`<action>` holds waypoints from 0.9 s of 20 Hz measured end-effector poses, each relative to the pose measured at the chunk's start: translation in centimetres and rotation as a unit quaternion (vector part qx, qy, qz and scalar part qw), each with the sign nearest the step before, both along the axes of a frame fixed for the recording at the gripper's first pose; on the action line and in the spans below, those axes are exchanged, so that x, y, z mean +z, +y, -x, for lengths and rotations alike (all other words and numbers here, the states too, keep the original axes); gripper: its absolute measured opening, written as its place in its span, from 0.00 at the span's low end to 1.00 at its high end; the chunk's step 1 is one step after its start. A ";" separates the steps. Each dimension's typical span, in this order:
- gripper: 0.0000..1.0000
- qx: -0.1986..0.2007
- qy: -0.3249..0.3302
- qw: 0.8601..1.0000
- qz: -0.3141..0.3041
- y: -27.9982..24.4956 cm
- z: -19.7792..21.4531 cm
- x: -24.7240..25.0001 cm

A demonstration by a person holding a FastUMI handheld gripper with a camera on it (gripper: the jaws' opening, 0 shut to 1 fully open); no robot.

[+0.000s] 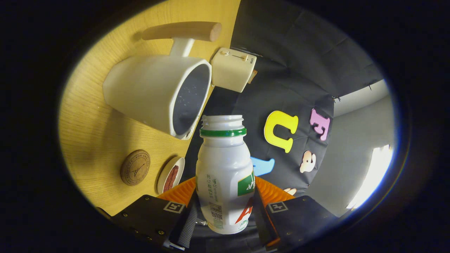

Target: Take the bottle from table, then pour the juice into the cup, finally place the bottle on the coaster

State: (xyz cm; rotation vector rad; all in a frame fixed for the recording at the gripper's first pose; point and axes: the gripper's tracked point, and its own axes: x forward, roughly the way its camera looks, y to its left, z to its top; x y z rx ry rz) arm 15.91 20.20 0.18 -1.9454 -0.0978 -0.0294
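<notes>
Pale wood table (91, 137) takes up one side of the tilted gripper view, with the booth's black cloth wall (299, 52) and a grey room wall beyond it.

At the base of the view the gripper (225, 207) is closed on the bottle (225, 175); both fingers press against its lower body, one on each side. The bottle is white with a green ring under its threaded neck, and its mouth is open, with no cap on. It is lifted off the table and points away from the fingers, its mouth just beside the rim of the cup (158, 95).

That cup is white, with a wooden handle (182, 31) on a white stem, and it stands on the table beyond the bottle's mouth. Its inside looks dark, with small pale specks; whether any juice is in it I cannot tell.

Near the fingers, a round cork-coloured coaster (135, 167) lies flat on the table. Just beside it sits a small white dish (171, 174) with something reddish-brown in it. Beyond the cup, at the table's far edge, stands a cream toaster (232, 69) with a slot on top.
</notes>
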 end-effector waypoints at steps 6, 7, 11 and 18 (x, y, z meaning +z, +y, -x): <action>0.71 -0.003 0.041 0.995 -0.086 -0.3 0.1 -1.3; 0.71 -0.005 0.049 0.994 -0.103 -0.4 0.2 -1.4; 0.71 -0.010 0.070 0.985 -0.157 -0.5 0.1 -2.1; 0.71 -0.011 0.090 0.962 -0.257 -0.5 0.0 -2.0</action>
